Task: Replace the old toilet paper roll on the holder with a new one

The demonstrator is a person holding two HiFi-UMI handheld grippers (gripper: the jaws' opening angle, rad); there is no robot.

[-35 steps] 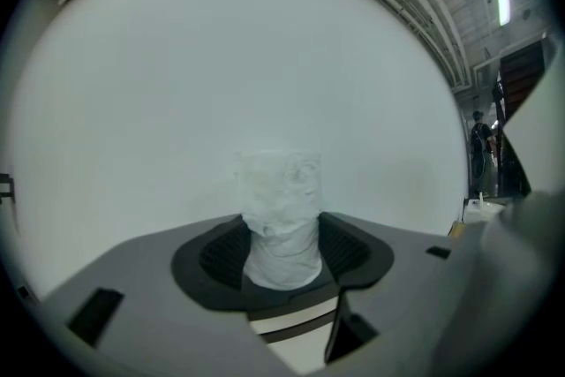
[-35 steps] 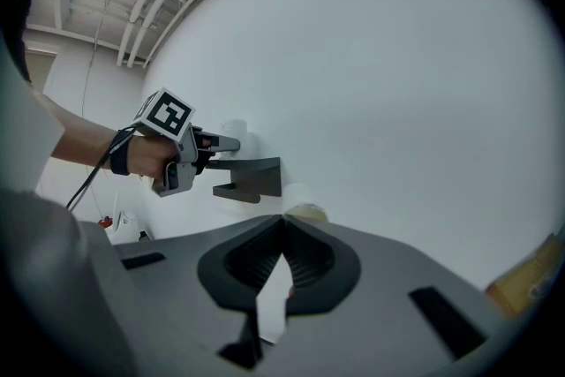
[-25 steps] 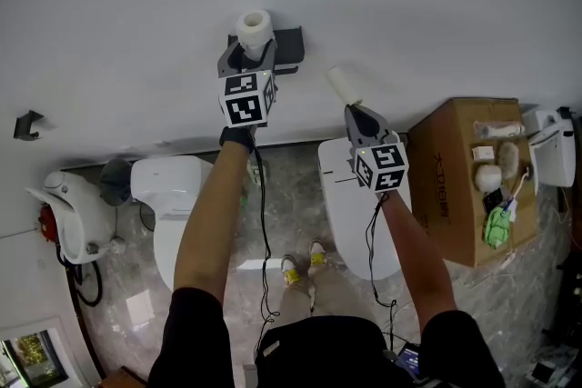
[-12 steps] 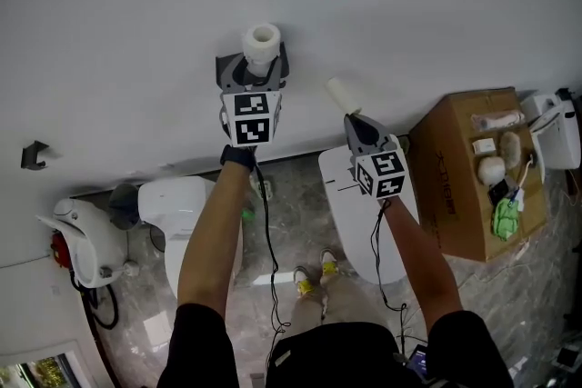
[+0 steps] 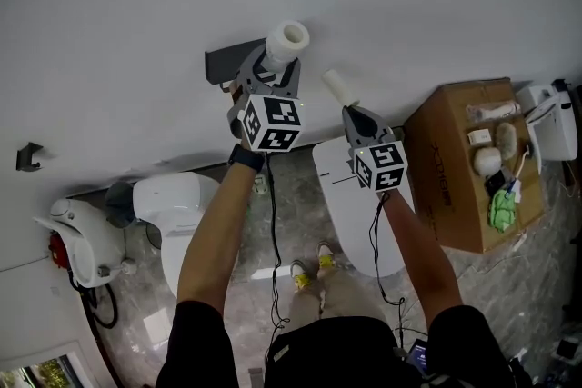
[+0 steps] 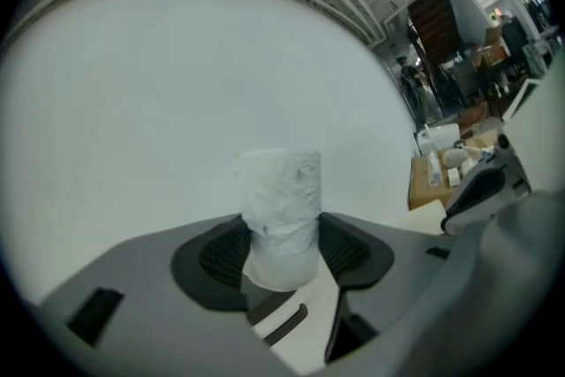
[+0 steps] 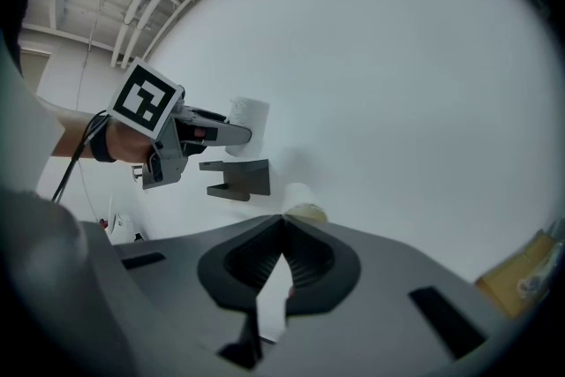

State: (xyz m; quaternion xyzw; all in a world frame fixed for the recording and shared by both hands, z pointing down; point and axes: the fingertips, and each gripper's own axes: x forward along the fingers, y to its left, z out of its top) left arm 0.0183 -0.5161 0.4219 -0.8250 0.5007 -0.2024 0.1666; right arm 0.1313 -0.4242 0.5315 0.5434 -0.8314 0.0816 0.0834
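In the head view my left gripper (image 5: 273,68) is shut on a full white toilet paper roll (image 5: 286,41), held in the air just right of the dark grey wall holder (image 5: 225,63), whose arm is bare. The left gripper view has that roll (image 6: 281,199) upright between the pads of my left gripper (image 6: 282,253). My right gripper (image 5: 356,114) is shut, pinching the edge of a small cream old roll (image 5: 343,88) near the wall. From the right gripper view, the old roll (image 7: 305,212) peeks past the closed tips of my right gripper (image 7: 282,223), and the holder (image 7: 243,179) hangs further left.
Below are two white toilets (image 5: 173,204) (image 5: 338,195) on a grey stone floor. A cardboard box (image 5: 459,168) with several small items on top stands at the right. A white appliance (image 5: 68,227) and a small dark bracket (image 5: 27,156) sit at the left.
My left gripper has carried the white roll to the right, away from the front of the holder, and rolled as it went. The right gripper with the old roll has barely shifted.
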